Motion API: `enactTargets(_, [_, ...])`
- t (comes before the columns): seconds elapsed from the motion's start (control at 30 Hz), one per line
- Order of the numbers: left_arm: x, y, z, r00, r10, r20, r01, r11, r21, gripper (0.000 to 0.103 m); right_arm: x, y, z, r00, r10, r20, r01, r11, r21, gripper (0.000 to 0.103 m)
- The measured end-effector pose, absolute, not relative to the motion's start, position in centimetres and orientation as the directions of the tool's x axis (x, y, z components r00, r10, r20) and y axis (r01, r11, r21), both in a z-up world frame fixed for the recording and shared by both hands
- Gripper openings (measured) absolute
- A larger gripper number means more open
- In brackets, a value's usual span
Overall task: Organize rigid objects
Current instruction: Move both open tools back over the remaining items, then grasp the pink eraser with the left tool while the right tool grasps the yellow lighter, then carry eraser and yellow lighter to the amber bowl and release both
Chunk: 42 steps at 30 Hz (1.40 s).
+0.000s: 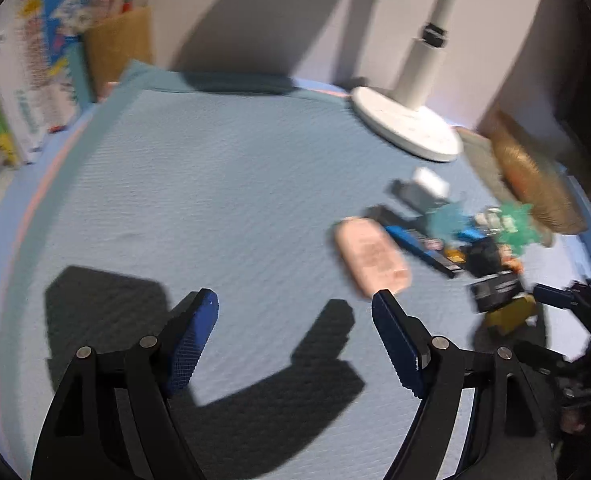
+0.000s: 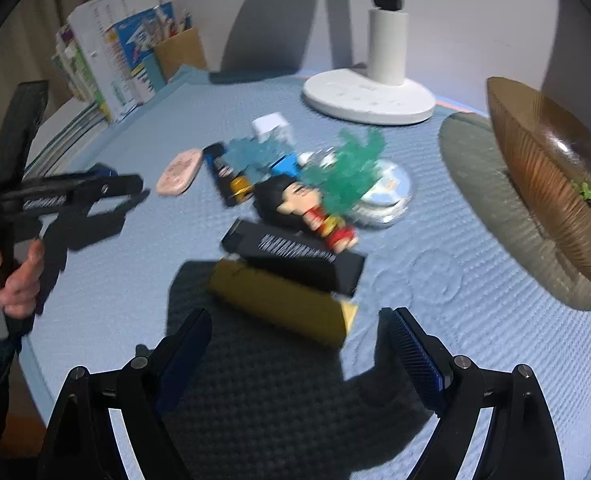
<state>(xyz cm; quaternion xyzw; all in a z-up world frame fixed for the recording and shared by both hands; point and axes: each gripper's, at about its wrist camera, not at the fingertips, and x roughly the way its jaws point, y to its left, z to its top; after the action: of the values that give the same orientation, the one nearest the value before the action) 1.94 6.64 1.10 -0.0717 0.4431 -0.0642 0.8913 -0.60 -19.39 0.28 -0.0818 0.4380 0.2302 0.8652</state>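
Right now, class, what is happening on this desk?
A person holds a tool in each hand, both open and empty. The right tool hovers just short of the yellow box beneath the black box. The left tool hangs over bare mat near the pink case.
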Motion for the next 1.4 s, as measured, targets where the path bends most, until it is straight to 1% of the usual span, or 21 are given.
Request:
enactTargets(0.07, [2.7,5.2,1.0,0.592,-0.205,-0.780,0.075,0.977,-0.200,0.078,-0.1,-19.2,0.2,0.501,0.330,-0.800,-0.465,0.882,0.073,0.089])
enactTargets(0.13, [3.5,3.8,0.9,0.596,-0.194,-0.779,0.090,0.980,-0.175,0.078,-0.2,-18.7,0.2,0.500,0.337,-0.798,-0.478,0.876,0.070,0.084])
enactTargets(0.17, [3.7,3.3,0.9,0.596,-0.186,-0.781,0.095,0.982,-0.162,0.078,-0.5,-18.4,0.2,0.492,0.348,-0.798,-0.495,0.866,0.072,0.079])
enactTargets(0.27, [4.4,2.3,0.8,0.603,-0.158,-0.782,0.097,0.987,-0.125,0.078,-2.1,-17.0,0.2,0.458,0.379,-0.804,-0.553,0.830,0.077,0.078])
enactTargets(0.33, [4.5,2.4,0.8,0.605,-0.160,-0.780,0.101,0.987,-0.125,0.078,-3.8,-16.1,0.3,0.411,0.442,-0.797,-0.620,0.777,0.110,0.074])
enactTargets(0.4, [4.1,2.8,0.8,0.609,-0.170,-0.775,0.104,0.985,-0.134,0.075,-5.3,-15.2,0.3,0.387,0.465,-0.796,-0.667,0.738,0.106,0.074])
enactTargets(0.53, [4.3,3.5,0.8,0.609,-0.191,-0.769,0.098,0.981,-0.166,0.075,-4.9,-15.0,0.2,0.423,0.429,-0.798,-0.633,0.770,0.078,0.074])
enactTargets(0.6, [4.5,3.2,0.8,0.610,-0.182,-0.771,0.089,0.983,-0.161,0.075,-3.8,-15.0,0.1,0.434,0.424,-0.795,-0.610,0.787,0.086,0.074])
enactTargets(0.63, [4.6,3.0,0.8,0.612,-0.175,-0.771,0.089,0.984,-0.153,0.075,-3.6,-14.9,0.1,0.437,0.426,-0.792,-0.609,0.789,0.088,0.071])
enactTargets(0.67, [4.6,2.6,0.8,0.615,-0.167,-0.771,0.092,0.986,-0.140,0.071,-3.6,-14.5,0.2,0.446,0.421,-0.790,-0.609,0.789,0.077,0.061])
enactTargets(0.7, [4.6,2.2,0.7,0.618,-0.152,-0.772,0.094,0.988,-0.120,0.067,-3.6,-13.9,0.2,0.462,0.402,-0.791,-0.611,0.790,0.045,0.048])
enactTargets(0.77, [4.4,1.2,0.5,0.622,-0.112,-0.775,0.101,0.993,-0.062,0.047,-4.0,-13.2,0.0,0.487,0.361,-0.795,-0.612,0.791,-0.016,0.042])
enactTargets(0.8, [4.1,0.9,0.5,0.623,-0.102,-0.776,0.110,0.993,-0.042,0.041,-4.4,-13.0,0.1,0.495,0.358,-0.792,-0.619,0.785,-0.031,0.031])
enactTargets(0.83, [3.8,0.8,0.6,0.626,-0.100,-0.773,0.118,0.992,-0.033,0.036,-4.7,-12.9,0.2,0.493,0.366,-0.789,-0.625,0.780,-0.028,0.028])
enactTargets(0.87, [3.6,0.8,0.6,0.623,-0.120,-0.773,0.133,0.990,-0.047,0.036,-5.0,-12.9,0.2,0.491,0.372,-0.788,-0.626,0.780,-0.022,0.026])
enactTargets(1.03, [1.3,1.3,1.1,0.622,-0.226,-0.749,0.214,0.970,-0.115,0.036,-6.9,-15.3,0.1,0.527,0.329,-0.784,-0.560,0.828,-0.028,0.025])
enactTargets(1.1, [0.0,1.5,1.6,0.626,-0.265,-0.733,0.246,0.960,-0.136,0.036,-7.4,-17.7,0.4,0.550,0.302,-0.779,-0.496,0.868,-0.013,0.025])
enactTargets(1.3, [-2.8,0.1,2.2,0.621,-0.308,-0.721,0.306,0.942,-0.139,0.036,-7.7,-24.8,0.9,0.605,0.218,-0.766,-0.282,0.958,0.050,0.025])
enactTargets(1.4, [-3.2,-1.1,1.2,0.597,-0.293,-0.746,0.318,0.941,-0.116,0.036,-8.7,-26.4,0.7,0.605,0.229,-0.763,-0.259,0.962,0.083,0.025])
